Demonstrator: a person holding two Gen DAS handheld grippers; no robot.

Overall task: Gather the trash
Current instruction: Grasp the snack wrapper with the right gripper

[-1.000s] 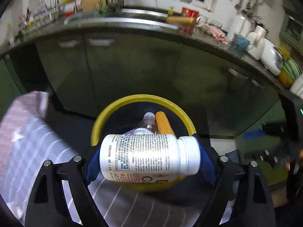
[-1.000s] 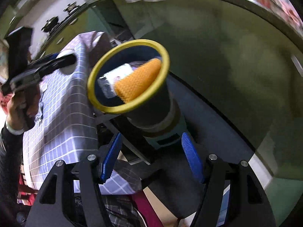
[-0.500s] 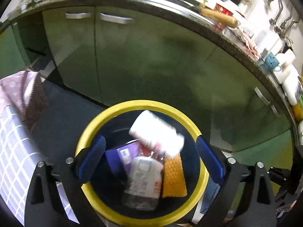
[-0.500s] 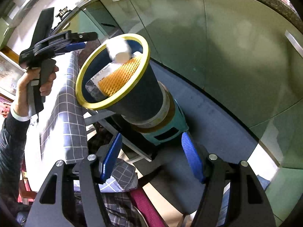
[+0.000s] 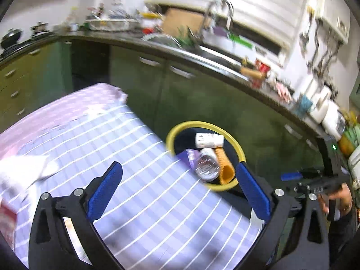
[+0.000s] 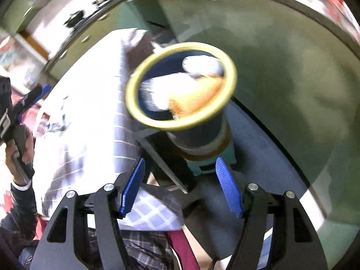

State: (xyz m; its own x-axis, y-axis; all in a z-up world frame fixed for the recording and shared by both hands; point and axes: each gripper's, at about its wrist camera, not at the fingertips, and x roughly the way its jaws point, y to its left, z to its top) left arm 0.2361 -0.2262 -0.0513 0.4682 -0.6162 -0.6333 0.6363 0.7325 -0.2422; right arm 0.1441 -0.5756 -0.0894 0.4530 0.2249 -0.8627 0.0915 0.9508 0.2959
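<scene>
A dark trash bin with a yellow rim (image 5: 169,139) stands just past the table's edge. Inside lie a white pill bottle (image 5: 209,140), a clear plastic bottle (image 5: 207,166), an orange corn cob (image 5: 225,167) and a purple packet (image 5: 190,156). My left gripper (image 5: 177,168) hovers over the checked tablecloth (image 5: 135,153); its jaws are opening and nothing is between them. My right gripper (image 6: 180,160) is open and empty, pointing down at the foot of the bin (image 6: 180,124). A hand holds each one: left gripper (image 6: 33,96), right gripper (image 5: 292,176).
A white crumpled wrapper (image 5: 24,171) and a red pack (image 5: 6,220) lie blurred on the cloth at the left. Green cabinets (image 5: 202,99) and a cluttered counter with a sink (image 5: 216,54) run behind the bin. Dark floor (image 6: 258,157) surrounds it.
The left gripper let go of the white pill bottle, which dropped into the bin. That gripper then pulled back over the table and opened wider. The right gripper shifted slightly.
</scene>
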